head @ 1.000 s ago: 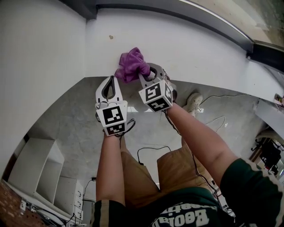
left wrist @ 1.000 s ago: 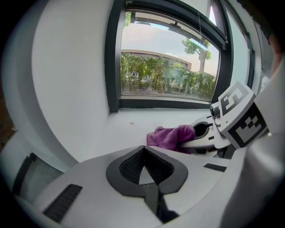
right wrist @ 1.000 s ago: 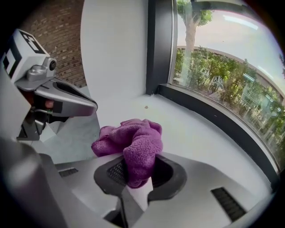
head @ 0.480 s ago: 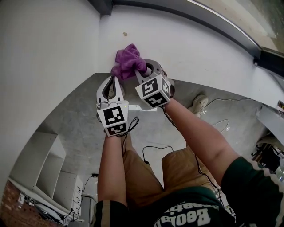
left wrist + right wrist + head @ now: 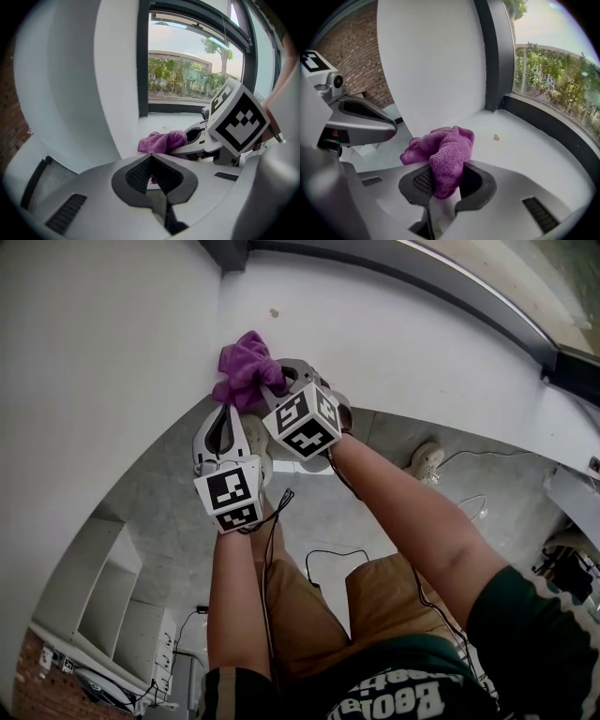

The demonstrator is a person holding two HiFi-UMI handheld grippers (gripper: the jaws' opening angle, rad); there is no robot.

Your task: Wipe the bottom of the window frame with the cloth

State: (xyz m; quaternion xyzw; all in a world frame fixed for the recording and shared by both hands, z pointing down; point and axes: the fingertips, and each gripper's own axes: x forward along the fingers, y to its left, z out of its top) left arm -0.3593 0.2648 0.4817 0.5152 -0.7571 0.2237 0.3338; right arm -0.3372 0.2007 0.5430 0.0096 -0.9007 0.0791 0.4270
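**A:** What is seen at the far left?

**B:** A white side wall (image 5: pixel 103 362) is seen there. It is joined in a corner to the white ledge (image 5: pixel 525 154) at the bottom of the window.

**A:** How is the left tool held?

**B:** The left tool (image 5: pixel 150 158) is held just beside that wall and is pointed toward the ledge. Its jaws are brought together at the tips, and nothing is gripped between them. The cloth is seen just past them. Whether it is touched by them cannot be told.

**A:** Where is the cloth found?

**B:** The purple cloth (image 5: pixel 443 147) is found bunched on the ledge, near the left corner. One fold of it is clamped between the jaws of the right tool (image 5: pixel 446 171). The rest is spread ahead of the jaws, toward the wall. The right tool is held close beside the left one.

**A:** What is seen further to the right?

**B:** A small brown spot (image 5: pixel 496 137) is seen on the ledge, apart from the cloth. Behind it the dark window frame (image 5: pixel 491 51) is set upright in the corner and is continued along the bottom of the glass. Trees and a building are seen through the glass.
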